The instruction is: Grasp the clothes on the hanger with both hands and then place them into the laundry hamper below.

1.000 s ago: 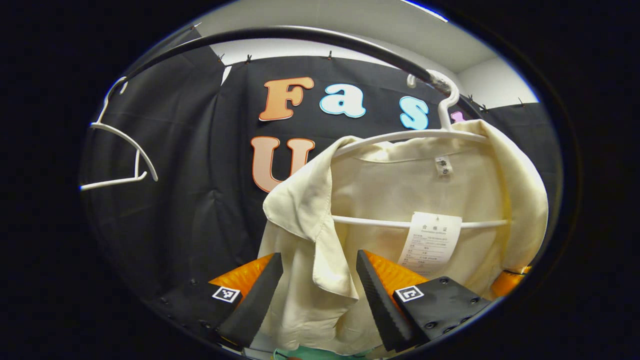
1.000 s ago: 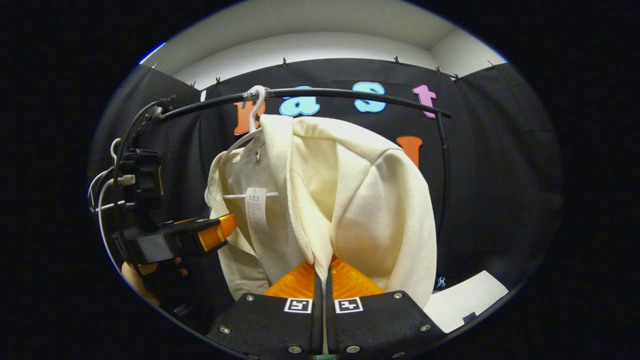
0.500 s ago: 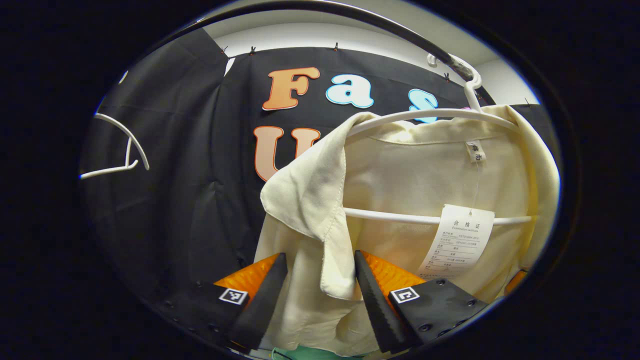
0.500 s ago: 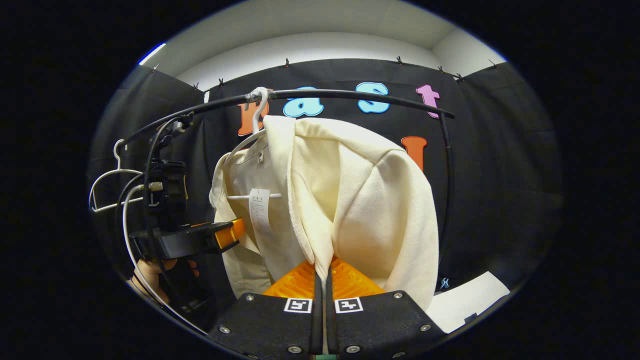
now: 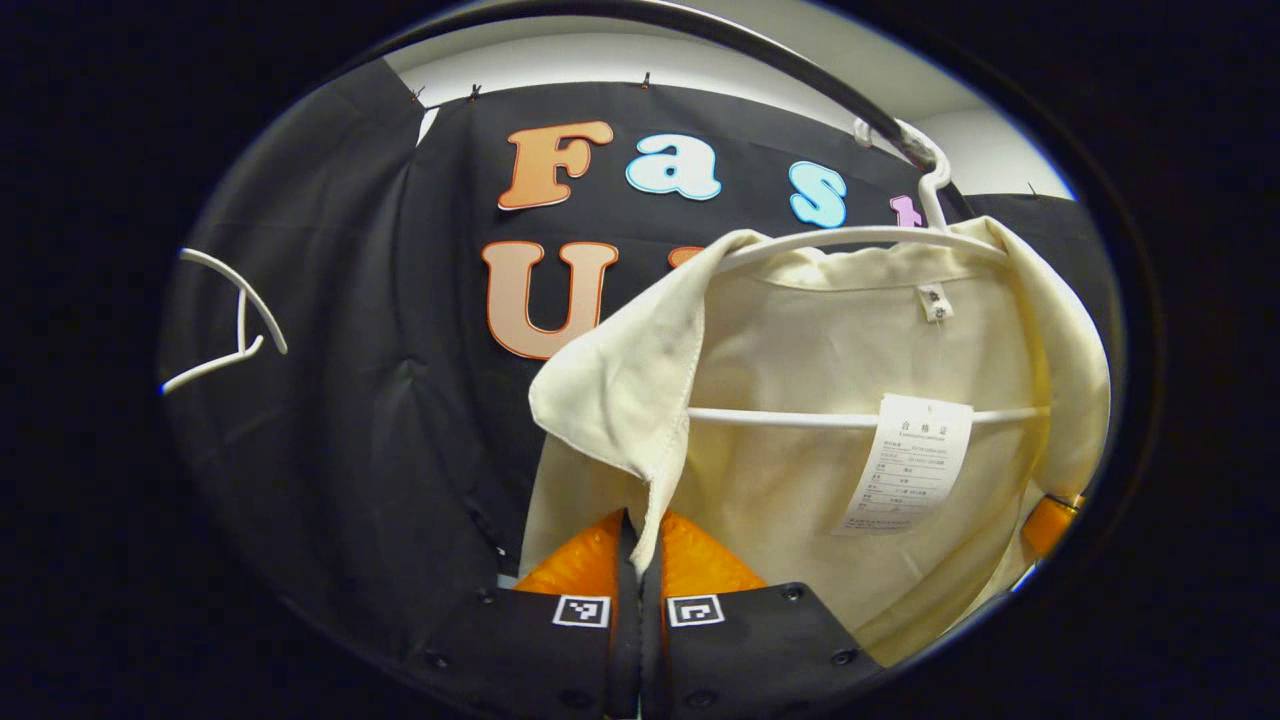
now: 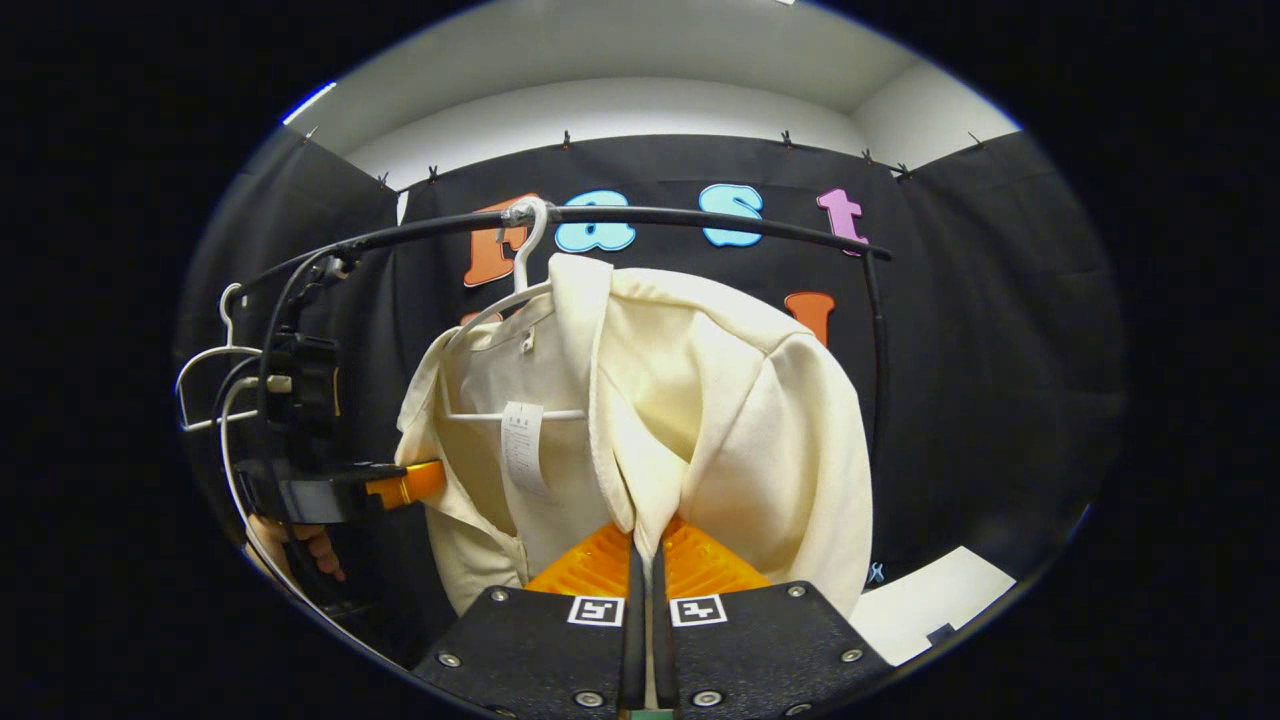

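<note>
Rail runs above both tools, and the cream shirt hangs from it on a white hanger, straight ahead of each gripper. We have the left gripper pressed together on the shirt's near front edge, cloth pinched between its fingers. Right gripper likewise pinches the other front edge, fold rising straight out from its tips. In the right gripper view the left gripper sits off to the left, level with the lower shirt, a hand under it.

Step in hand, as we judge it: both grips are made, next is getting the shirt off the hanger. We'd lift both edges up and outward together so the shoulders clear the hanger ends, keep both pinches tight, and avoid dragging straight down, which would likely pull the hook along the rail or tear loose a thin grip. Hamper is presumably below us.

Count: one rail, one shirt, two hangers (one loaded, one empty hanger far left of the left gripper), two grippers, one paper tag, one neck label.
</note>
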`<state>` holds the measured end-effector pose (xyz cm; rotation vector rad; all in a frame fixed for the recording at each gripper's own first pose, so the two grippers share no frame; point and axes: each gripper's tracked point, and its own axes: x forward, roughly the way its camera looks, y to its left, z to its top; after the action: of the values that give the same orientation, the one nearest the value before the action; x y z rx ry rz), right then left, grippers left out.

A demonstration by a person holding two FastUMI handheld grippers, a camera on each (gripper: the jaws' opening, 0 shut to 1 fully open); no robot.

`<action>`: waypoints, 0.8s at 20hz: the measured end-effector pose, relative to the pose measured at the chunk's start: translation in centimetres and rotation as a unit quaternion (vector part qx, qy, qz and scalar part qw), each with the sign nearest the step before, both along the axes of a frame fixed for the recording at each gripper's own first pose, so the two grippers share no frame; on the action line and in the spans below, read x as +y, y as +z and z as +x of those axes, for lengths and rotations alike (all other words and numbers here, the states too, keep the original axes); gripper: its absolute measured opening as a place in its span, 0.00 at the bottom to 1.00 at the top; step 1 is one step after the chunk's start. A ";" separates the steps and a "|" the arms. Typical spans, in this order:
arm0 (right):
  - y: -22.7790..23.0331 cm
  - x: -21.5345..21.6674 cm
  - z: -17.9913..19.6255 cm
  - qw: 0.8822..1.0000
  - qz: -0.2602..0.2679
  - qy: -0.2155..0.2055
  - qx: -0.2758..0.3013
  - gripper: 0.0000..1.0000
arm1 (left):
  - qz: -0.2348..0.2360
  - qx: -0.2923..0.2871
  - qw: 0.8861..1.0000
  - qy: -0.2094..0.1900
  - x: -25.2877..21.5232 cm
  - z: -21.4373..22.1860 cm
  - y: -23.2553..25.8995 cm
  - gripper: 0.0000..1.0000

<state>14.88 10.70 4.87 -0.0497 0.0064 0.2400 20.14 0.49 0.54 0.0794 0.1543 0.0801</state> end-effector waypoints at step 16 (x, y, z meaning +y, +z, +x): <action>10.6 -4.1 -5.7 0.993 0.000 -0.082 -0.082 0.00 | 0.021 -0.073 0.997 -0.024 6.8 -2.9 9.6 0.07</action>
<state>9.21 6.64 15.48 -0.0680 -0.1532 0.0713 17.26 7.32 10.11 0.1197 0.0055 0.0416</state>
